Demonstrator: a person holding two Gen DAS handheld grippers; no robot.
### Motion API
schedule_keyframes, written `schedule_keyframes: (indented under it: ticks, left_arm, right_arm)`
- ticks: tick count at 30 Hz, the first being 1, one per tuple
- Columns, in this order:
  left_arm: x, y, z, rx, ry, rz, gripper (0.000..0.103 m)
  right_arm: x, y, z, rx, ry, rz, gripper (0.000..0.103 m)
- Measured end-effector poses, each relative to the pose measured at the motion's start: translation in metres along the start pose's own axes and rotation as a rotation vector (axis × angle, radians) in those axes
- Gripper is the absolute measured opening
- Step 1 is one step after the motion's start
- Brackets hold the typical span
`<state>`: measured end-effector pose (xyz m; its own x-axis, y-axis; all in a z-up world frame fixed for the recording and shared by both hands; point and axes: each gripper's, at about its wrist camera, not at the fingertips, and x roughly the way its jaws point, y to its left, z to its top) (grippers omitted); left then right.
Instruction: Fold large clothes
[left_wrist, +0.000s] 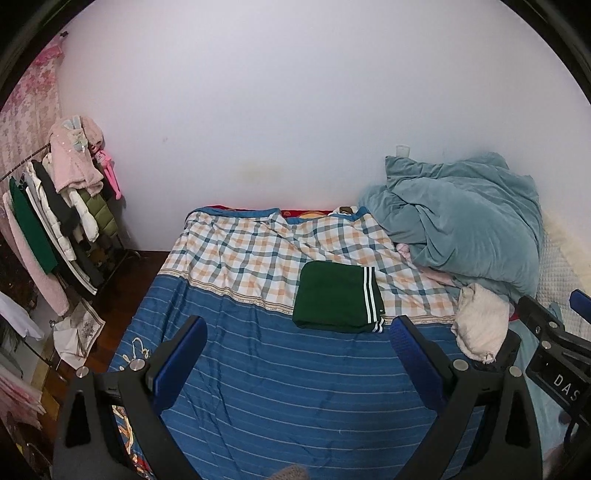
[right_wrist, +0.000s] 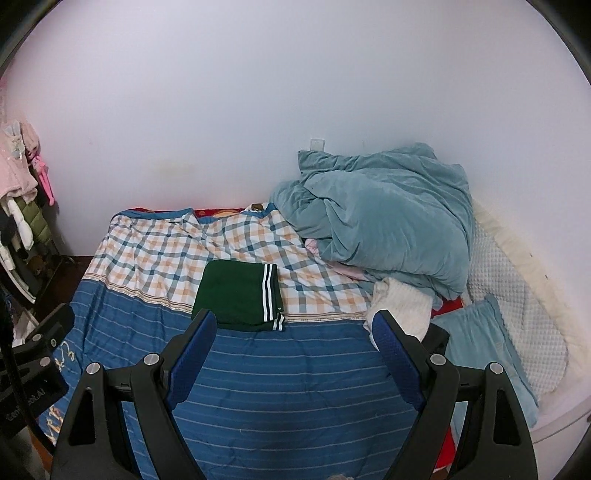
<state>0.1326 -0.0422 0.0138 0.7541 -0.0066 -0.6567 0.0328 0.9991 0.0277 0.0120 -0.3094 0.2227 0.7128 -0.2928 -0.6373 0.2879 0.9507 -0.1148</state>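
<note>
A dark green garment (left_wrist: 334, 295) with white stripes on its hem lies folded into a neat rectangle on the bed, across the seam between the checked and blue striped cover. It also shows in the right wrist view (right_wrist: 238, 291). My left gripper (left_wrist: 297, 334) is open and empty, held above the blue striped cover (left_wrist: 280, 387) just in front of the garment. My right gripper (right_wrist: 293, 328) is open and empty, also just in front of it. The right gripper's body shows at the right edge of the left wrist view (left_wrist: 554, 339).
A crumpled teal duvet (right_wrist: 384, 218) is piled at the bed's far right against the white wall. A cream fleece garment (right_wrist: 402, 306) and a teal pillow (right_wrist: 484, 339) lie beside it. A clothes rack (left_wrist: 62, 206) with hanging clothes stands left of the bed.
</note>
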Motion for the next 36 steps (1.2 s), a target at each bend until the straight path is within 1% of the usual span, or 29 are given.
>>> schedule_keyframes:
  ticks: [2,5,17,31,36]
  left_arm:
    - [-0.001,0.000,0.000,0.002,-0.003,0.005,0.101]
    - [-0.002,-0.001,-0.001,0.001,-0.003,0.003,0.101]
    - [-0.010,-0.002,-0.003,0.003,-0.013,0.028,0.101]
    - [-0.009,0.001,0.000,-0.008,-0.019,0.028,0.101]
    - [-0.011,0.001,0.002,-0.008,-0.022,0.031,0.101]
  right_arm:
    - [0.002,0.000,0.002,-0.005,-0.006,0.002,0.091]
    - [0.002,0.000,0.001,-0.006,-0.006,0.003,0.091]
    - [0.007,0.000,0.008,-0.019,-0.011,0.030,0.092]
    - [0.015,0.003,0.017,-0.023,-0.013,0.055,0.092]
    - [0.014,0.002,0.015,-0.016,-0.016,0.058,0.092]
